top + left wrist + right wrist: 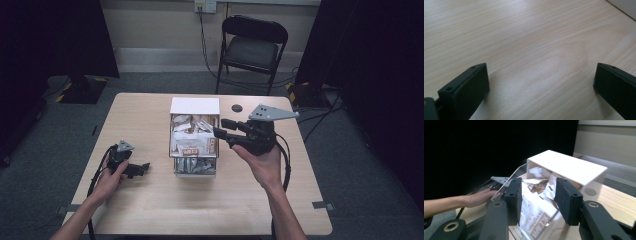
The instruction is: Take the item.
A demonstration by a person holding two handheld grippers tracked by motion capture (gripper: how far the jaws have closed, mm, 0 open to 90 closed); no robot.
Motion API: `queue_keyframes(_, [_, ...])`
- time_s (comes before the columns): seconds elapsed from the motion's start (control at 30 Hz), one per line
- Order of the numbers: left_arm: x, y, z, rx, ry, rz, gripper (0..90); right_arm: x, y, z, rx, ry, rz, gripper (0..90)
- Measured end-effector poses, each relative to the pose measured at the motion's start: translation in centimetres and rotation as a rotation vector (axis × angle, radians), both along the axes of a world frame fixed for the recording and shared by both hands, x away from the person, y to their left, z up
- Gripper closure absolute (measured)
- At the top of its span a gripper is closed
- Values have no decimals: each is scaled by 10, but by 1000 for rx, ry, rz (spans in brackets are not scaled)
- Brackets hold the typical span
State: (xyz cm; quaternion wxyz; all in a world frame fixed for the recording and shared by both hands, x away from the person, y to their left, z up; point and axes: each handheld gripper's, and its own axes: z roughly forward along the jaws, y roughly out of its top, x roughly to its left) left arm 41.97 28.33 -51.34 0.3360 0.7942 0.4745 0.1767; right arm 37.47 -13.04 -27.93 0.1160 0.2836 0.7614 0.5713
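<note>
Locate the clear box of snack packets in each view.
High view: the clear plastic box with a white lid, full of snack packets, table centre, between the two grippers.
Left gripper view: not in it, unless the pale corner at top right is its edge.
Right gripper view: centre, just beyond the open jaws.
Shared landmark: light wooden table.

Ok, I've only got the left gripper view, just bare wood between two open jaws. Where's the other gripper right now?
Observer: The right gripper is raised at the right side of a clear box of packets, jaws open.
Operator: Is anything between its jaws?
Observer: No, the gap is empty; the packets lie beyond it.
Operator: Does the box have a lid?
Observer: A white cover sits over its far end; the near part is open.
</note>
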Motion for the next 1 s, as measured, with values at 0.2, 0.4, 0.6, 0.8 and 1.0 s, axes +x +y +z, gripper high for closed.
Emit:
queue_keyframes(0.2, [0, 0, 0, 0, 0, 0, 0, 7, 15, -4, -13, 6, 43, 589])
queue_keyframes(0.4, [0, 0, 0, 1, -1, 2, 0, 10, 26, -13, -38, 19, 83, 622])
queue_keyframes(0.6, [0, -1, 0, -7, -3, 8, 0, 13, 37, -22, -56, 36, 107, 623])
queue_keyframes(0.8, [0, 0, 0, -1, 0, 1, 0, 19, 49, -27, -72, 51, 127, 607])
queue_keyframes(1.0, [0, 0, 0, 1, -1, 2, 0, 22, 53, -31, -93, 62, 124, 588])
